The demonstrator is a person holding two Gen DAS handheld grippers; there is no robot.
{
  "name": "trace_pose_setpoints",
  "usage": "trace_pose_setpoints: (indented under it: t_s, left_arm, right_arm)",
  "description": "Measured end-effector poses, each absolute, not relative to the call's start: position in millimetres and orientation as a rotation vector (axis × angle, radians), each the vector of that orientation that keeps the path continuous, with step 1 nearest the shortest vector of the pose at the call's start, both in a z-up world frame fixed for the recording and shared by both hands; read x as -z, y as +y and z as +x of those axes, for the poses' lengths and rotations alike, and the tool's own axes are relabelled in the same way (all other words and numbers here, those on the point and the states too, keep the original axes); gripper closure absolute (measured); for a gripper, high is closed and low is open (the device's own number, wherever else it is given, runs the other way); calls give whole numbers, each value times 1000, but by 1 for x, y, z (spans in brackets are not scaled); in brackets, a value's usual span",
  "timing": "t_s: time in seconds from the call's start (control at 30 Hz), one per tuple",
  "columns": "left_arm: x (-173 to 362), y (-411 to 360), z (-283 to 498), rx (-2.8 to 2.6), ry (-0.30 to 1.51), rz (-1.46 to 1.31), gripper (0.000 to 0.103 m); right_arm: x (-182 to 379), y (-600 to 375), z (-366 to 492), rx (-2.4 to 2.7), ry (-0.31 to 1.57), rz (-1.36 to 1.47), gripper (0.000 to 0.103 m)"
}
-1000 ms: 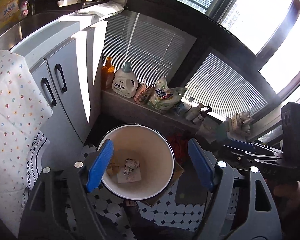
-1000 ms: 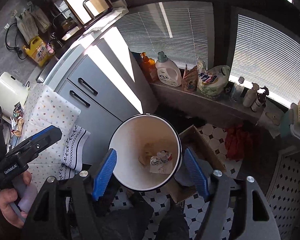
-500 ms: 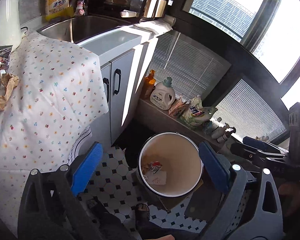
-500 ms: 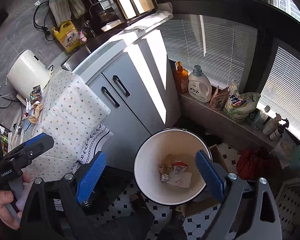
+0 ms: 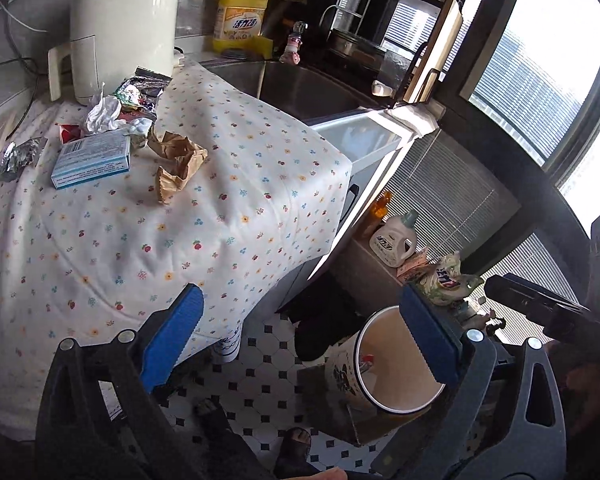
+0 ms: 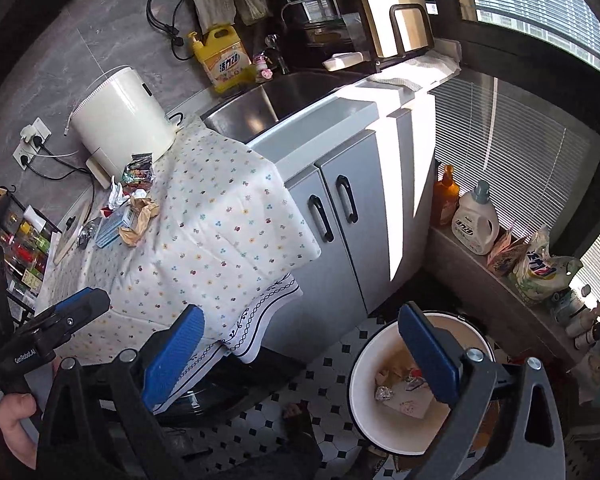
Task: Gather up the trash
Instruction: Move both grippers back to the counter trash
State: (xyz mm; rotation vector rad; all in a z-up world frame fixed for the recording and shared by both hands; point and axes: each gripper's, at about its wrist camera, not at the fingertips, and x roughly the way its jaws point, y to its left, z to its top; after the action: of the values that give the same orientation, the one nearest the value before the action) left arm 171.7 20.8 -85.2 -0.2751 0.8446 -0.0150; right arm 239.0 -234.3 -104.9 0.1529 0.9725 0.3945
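Observation:
A white bin (image 6: pixel 364 388) stands on the tiled floor with crumpled wrappers (image 6: pixel 400 392) inside; it also shows in the left wrist view (image 5: pixel 384 364). On the flowered cloth (image 5: pixel 204 216) lie a brown paper bag (image 5: pixel 178 162), a blue box (image 5: pixel 92 156), white tissue (image 5: pixel 102 114) and foil wrappers (image 5: pixel 18 158). The same pile shows in the right wrist view (image 6: pixel 128 212). My left gripper (image 5: pixel 300 340) is open and empty, above the cloth's edge. My right gripper (image 6: pixel 296 356) is open and empty, above the floor beside the bin.
A white kettle-like appliance (image 5: pixel 120 24) and a yellow detergent jug (image 5: pixel 240 12) stand behind the trash. A steel sink (image 6: pixel 268 104) sits beyond the cloth. Grey cabinet doors (image 6: pixel 340 216) lie below. Bottles and bags (image 6: pixel 500 236) line the low sill by the window.
Both grippers have lifted and swung left, away from over the bin toward the cloth-covered counter. The trash pile has come into view. Both jaws stay open and empty.

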Motion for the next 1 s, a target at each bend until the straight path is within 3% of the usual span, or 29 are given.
trace_pose_setpoints:
  t_s: [0.47,0.8,1.0]
  left_arm:
    - [60,147,149,-184,740,-349,6]
    - [68,219,149,-275,722,-385,6]
    - [75,259,154,-288,711,-396,6]
  right_arm:
    - [68,-99,266,-595,923,77,8]
    - [80,-27,283,-639,955,27,8]
    - [98,16,294,-651,983,-19,14]
